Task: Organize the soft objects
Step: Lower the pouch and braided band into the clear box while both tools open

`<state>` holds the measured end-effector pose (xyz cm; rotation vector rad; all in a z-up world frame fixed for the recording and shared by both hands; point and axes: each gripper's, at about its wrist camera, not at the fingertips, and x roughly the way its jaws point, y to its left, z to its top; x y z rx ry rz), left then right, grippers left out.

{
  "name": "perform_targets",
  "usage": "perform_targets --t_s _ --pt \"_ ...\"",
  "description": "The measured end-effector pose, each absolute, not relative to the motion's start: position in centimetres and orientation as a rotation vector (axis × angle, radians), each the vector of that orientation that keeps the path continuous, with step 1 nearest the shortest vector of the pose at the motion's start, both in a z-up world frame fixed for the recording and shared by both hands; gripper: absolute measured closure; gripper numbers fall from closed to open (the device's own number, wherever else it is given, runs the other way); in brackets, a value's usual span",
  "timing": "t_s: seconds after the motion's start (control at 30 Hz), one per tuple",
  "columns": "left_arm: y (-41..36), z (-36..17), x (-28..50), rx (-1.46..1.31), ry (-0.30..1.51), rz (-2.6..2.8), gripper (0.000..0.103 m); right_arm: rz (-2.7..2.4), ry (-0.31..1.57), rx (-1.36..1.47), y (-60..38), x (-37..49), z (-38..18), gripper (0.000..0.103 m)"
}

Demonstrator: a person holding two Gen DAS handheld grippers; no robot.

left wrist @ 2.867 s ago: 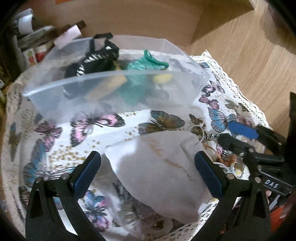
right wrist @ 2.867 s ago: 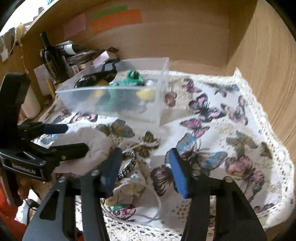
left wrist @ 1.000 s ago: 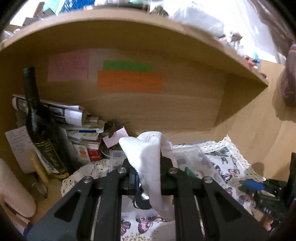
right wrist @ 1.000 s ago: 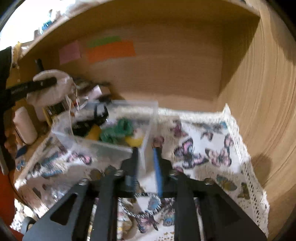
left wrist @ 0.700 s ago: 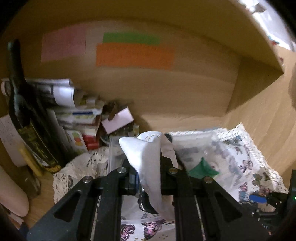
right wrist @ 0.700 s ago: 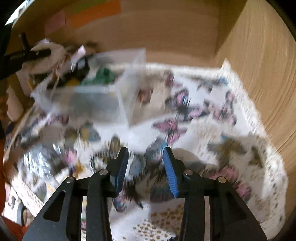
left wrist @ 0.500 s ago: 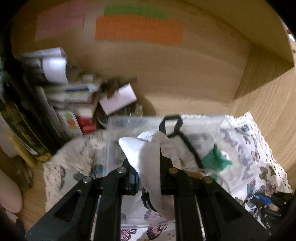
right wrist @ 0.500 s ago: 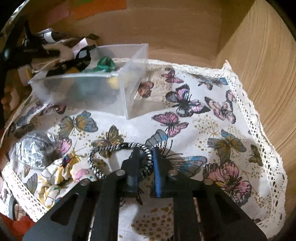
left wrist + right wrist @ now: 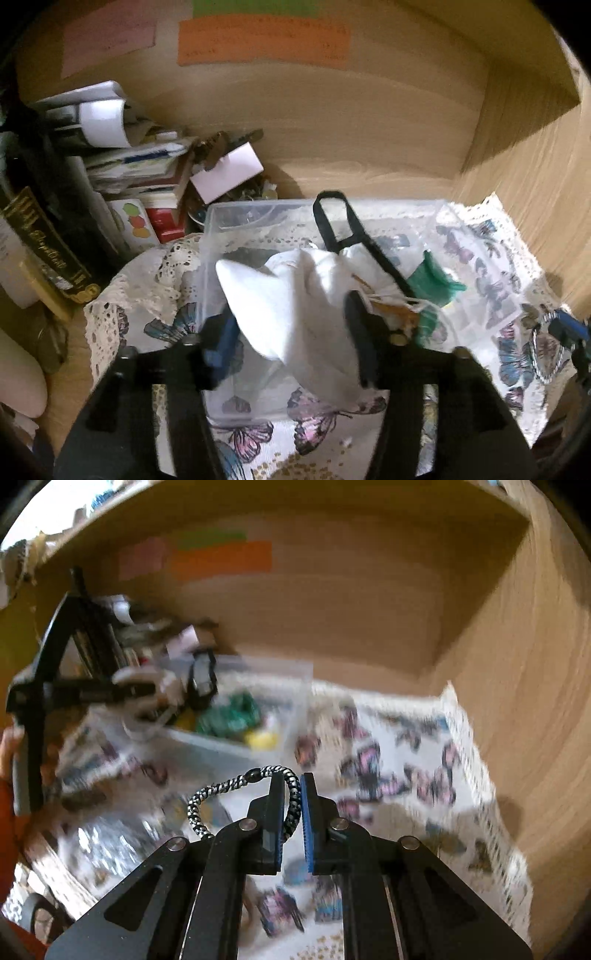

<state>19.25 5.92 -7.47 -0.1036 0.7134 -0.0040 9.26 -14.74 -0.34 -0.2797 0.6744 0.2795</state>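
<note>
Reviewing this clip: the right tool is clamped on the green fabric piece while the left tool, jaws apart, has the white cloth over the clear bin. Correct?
Not quite. The right tool is clamped on the black-and-white braided hair tie, as the right wrist view shows; the green fabric piece lies in the clear bin. The rest stands: the left tool, jaws apart, has the white cloth over the bin.

- We see a crumpled white cloth pouch [image 9: 295, 314] hanging over the clear bin [image 9: 258, 216] near the table's back edge.
- We see a black-and-white braided cord loop [image 9: 236, 786] raised above the table's middle.
- A green fabric piece [image 9: 430, 277] lies inside the bin.
</note>
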Motion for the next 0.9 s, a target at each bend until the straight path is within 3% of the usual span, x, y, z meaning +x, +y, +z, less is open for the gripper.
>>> perform_targets --t_s 0.13,0.2,0.3,0.77,0.87,0.9 --pt "6.0 -6.3 17.4 -0.089 0.671 -0.003 0.032 0.299 0.617 -0.297 -12.8 10.8 1.1 0.095" --pt "6.1 -5.8 16.6 -0.088 0.655 0.002 0.018 0.309 0.604 -0.310 -11.5 11.7 1.4 0.095" --pt "6.4 -5.1 15.3 -0.087 0.622 0.017 0.007 0.308 0.599 -0.333 -9.7 13.4 1.3 0.095" --pt "6.4 -7.0 11.6 -0.147 0.700 -0.051 0.002 0.280 0.753 -0.380 -7.6 18.4 -3.7 0.094" --pt "5.7 -8.2 11.0 -0.152 0.736 -0.072 0.002 0.294 0.794 -0.388 -7.7 18.3 -4.3 0.078" --pt "5.3 -8.7 10.8 -0.149 0.747 -0.074 0.002 0.296 0.795 -0.384 -7.8 18.1 -4.3 0.066"
